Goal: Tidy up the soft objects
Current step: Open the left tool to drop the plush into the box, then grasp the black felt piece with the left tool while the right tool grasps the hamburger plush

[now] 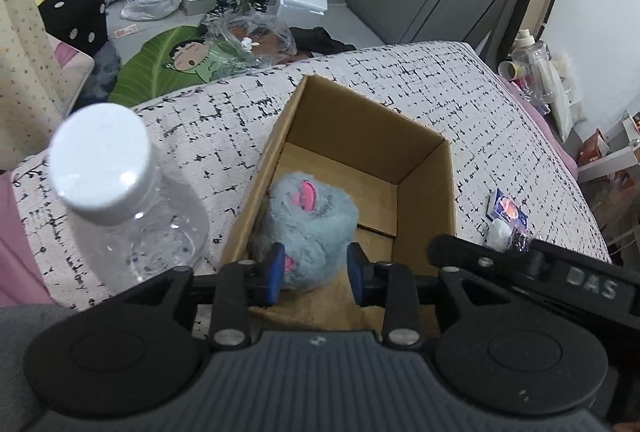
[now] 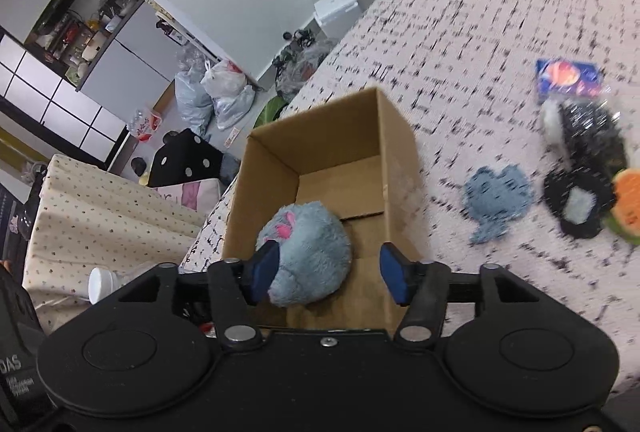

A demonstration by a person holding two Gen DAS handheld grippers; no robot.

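Note:
A fluffy blue plush toy with pink ears (image 1: 310,228) (image 2: 308,250) lies inside an open cardboard box (image 1: 424,191) (image 2: 394,159) on a black-and-white patterned bed cover. My left gripper (image 1: 316,274) hovers over the box's near edge, jaws open around the toy's near side without clamping it. My right gripper (image 2: 330,274) is open wide above the box, its left finger (image 2: 264,270) in front of the toy. On the cover to the right lie a flat blue plush piece (image 2: 498,201), a black fuzzy toy (image 2: 584,167) and an orange-green toy (image 2: 630,205).
A clear plastic bottle with a white cap (image 1: 104,167) stands close at the left, also in the right wrist view (image 2: 102,284). A blue packet (image 1: 506,211) (image 2: 568,75) lies on the cover right of the box. Bags and clutter lie on the floor beyond the bed.

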